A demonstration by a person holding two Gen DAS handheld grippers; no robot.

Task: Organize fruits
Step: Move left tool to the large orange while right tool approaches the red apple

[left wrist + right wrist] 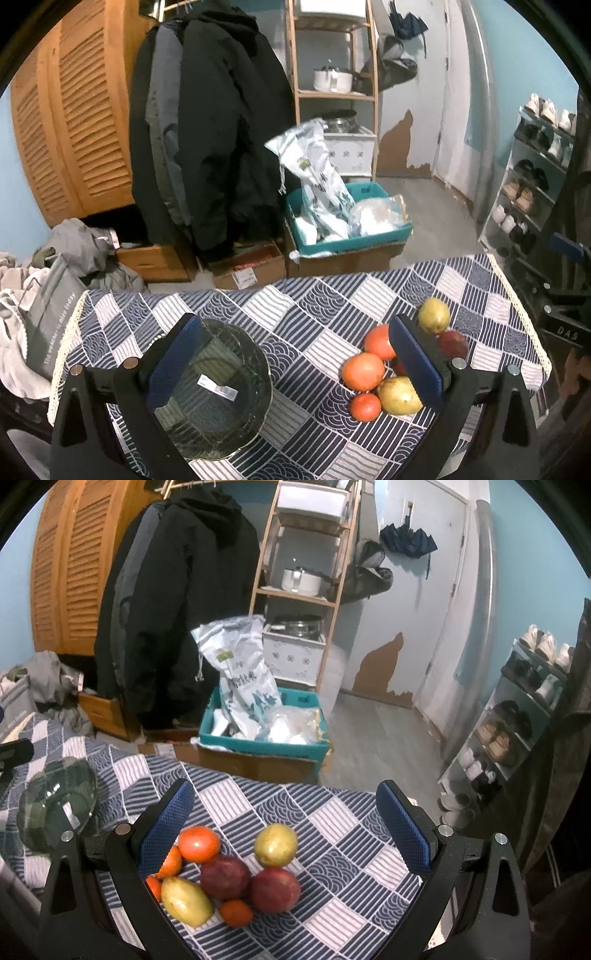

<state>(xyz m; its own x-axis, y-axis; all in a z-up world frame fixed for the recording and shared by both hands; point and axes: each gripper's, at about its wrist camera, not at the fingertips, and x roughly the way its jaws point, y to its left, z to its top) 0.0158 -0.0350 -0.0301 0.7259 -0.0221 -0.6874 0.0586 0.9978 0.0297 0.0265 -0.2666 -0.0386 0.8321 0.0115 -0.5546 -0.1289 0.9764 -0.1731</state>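
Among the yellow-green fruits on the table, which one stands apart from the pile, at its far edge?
The rounder yellow-green fruit farthest from the camera. The longer yellow-green fruit lies at the near side, pressed against a dark red fruit and small oranges.

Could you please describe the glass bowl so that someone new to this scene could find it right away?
Start at the table with the blue and white patterned cloth. The fruit pile lies toward one end; the glass bowl stands apart toward the other end, below the left hand-held gripper. It is the only see-through, empty thing on the cloth.

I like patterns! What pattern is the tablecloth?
Blue-and-white patchwork squares on the tablecloth, clearest in the left wrist view.
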